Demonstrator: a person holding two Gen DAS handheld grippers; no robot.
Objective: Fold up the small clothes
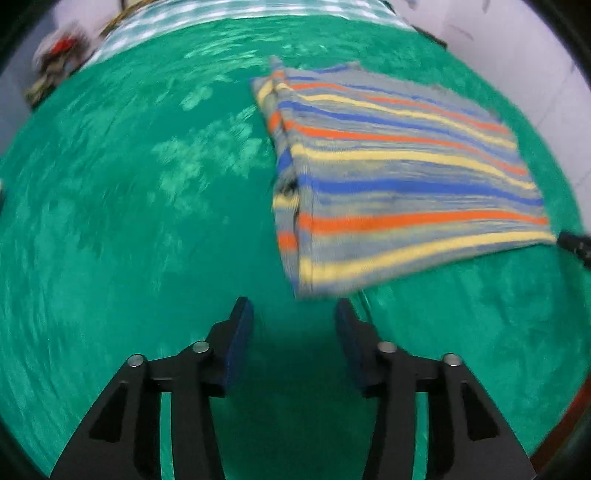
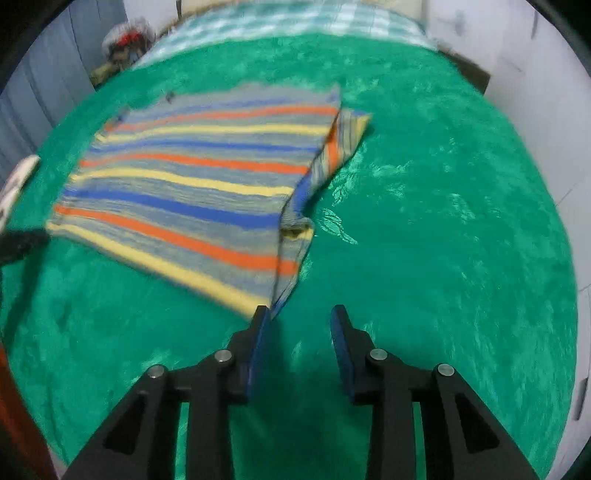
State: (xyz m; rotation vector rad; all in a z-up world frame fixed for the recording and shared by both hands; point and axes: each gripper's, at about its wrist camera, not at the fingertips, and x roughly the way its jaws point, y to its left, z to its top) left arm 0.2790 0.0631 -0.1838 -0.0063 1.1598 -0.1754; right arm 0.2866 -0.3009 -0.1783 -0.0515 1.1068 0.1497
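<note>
A small striped garment (image 1: 399, 173), grey with orange, yellow and blue bands, lies flat on a green fuzzy blanket (image 1: 129, 221). Its side edges look folded inward. My left gripper (image 1: 293, 314) is open and empty, just short of the garment's near left corner. In the right wrist view the garment (image 2: 192, 184) lies ahead to the left. My right gripper (image 2: 299, 317) is open and empty, its left finger (image 2: 258, 332) right at the garment's near right corner. The other gripper's dark tip shows at each frame edge (image 1: 576, 243).
The green blanket (image 2: 424, 221) covers a bed. A checked teal and white cloth (image 2: 295, 18) lies at the far end. A pile of red and dark items (image 2: 125, 40) sits beyond the far left corner. White walls (image 2: 535, 92) flank the right.
</note>
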